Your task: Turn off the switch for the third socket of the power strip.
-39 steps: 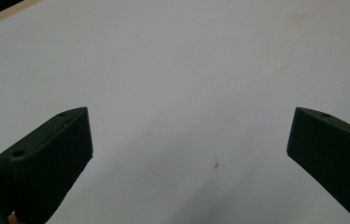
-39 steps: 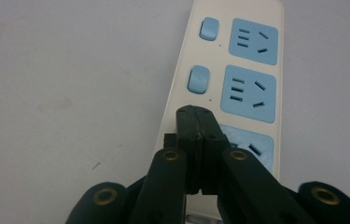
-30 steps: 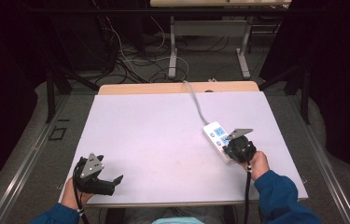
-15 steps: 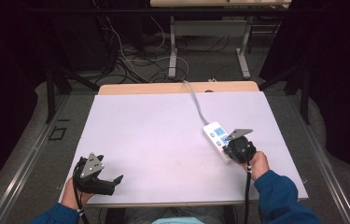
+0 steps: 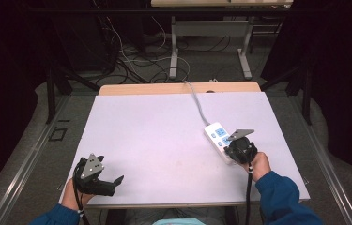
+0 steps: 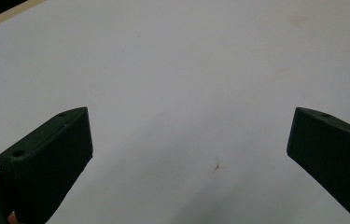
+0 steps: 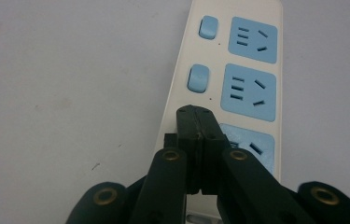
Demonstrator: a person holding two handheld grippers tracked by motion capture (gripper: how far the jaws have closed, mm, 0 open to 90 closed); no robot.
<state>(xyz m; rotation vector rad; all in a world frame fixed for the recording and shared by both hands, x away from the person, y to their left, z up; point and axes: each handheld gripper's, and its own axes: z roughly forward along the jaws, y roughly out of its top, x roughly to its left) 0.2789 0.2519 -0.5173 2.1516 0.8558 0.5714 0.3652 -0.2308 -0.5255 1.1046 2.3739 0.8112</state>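
Observation:
A white power strip (image 5: 217, 135) (image 7: 219, 51) with blue sockets and blue rocker switches lies on the right half of the white table (image 5: 155, 131). My right gripper (image 5: 230, 141) (image 7: 196, 113) is shut with nothing between its jaws. Its tips sit over the strip's left edge, just below the second switch (image 7: 197, 78) and beside the third socket (image 7: 252, 149); whether they touch the strip I cannot tell. My left gripper (image 5: 111, 182) (image 6: 189, 126) rests at the table's near left corner, jaws wide open over bare tabletop.
The strip's grey cable (image 5: 196, 101) runs to the table's far edge (image 5: 178, 88) and off it. Beyond the table are loose floor cables (image 5: 131, 61) and the legs of another table (image 5: 173, 51). A small brown stain (image 6: 217, 165) marks the tabletop.

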